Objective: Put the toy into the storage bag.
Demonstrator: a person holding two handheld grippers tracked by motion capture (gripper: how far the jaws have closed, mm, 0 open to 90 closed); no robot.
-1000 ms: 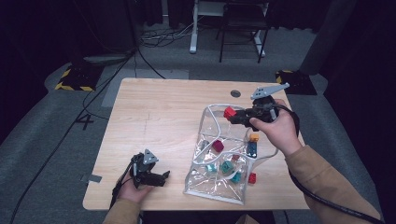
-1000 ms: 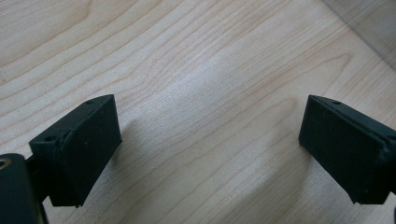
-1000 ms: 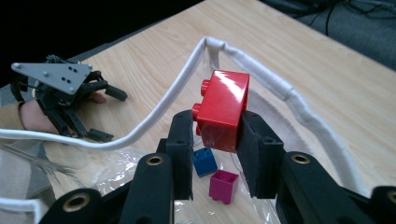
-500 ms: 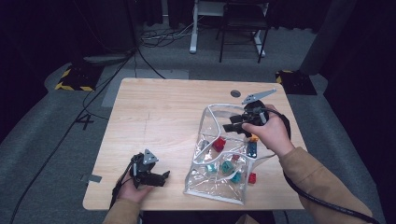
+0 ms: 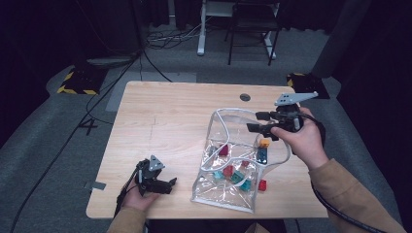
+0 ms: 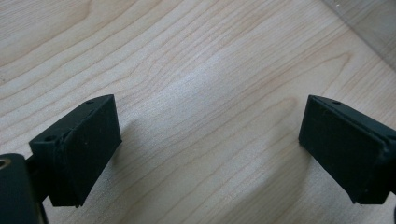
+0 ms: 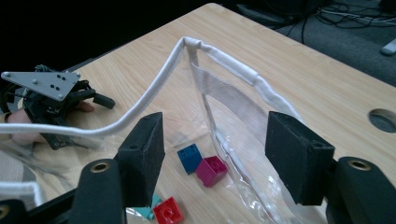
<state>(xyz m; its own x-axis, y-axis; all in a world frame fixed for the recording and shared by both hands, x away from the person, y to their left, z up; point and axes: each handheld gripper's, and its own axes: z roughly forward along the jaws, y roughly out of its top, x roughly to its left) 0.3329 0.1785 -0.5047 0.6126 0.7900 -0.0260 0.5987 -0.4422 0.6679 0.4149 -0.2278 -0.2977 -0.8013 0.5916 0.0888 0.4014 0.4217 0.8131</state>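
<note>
A clear plastic bag (image 5: 233,194) with a white corded rim (image 5: 228,112) lies on the wooden table (image 5: 170,116). Inside it are several coloured bricks, among them a dark red one (image 5: 223,149), an orange one (image 5: 264,142) and a blue one (image 5: 262,154). My right gripper (image 5: 256,122) hovers over the bag's upper right rim; its jaws have just been opening and nothing is pressed between them. Past my right gripper (image 7: 215,135) I see the rim (image 7: 154,93), a blue brick (image 7: 189,157) and a magenta brick (image 7: 212,170). My left gripper (image 5: 167,184) rests open on bare wood (image 6: 210,121).
A round cable hole (image 5: 245,97) sits in the table's far right part. One red brick (image 5: 262,184) lies at the bag's lower right edge. Cables, a chair and desk legs stand on the floor behind the table. The other gripper (image 7: 51,102) shows beyond the bag.
The right gripper held a red brick over the bag's mouth; it has let go, the brick now lies inside the bag, and the gripper has drawn slightly to the right. The left gripper stayed put.
</note>
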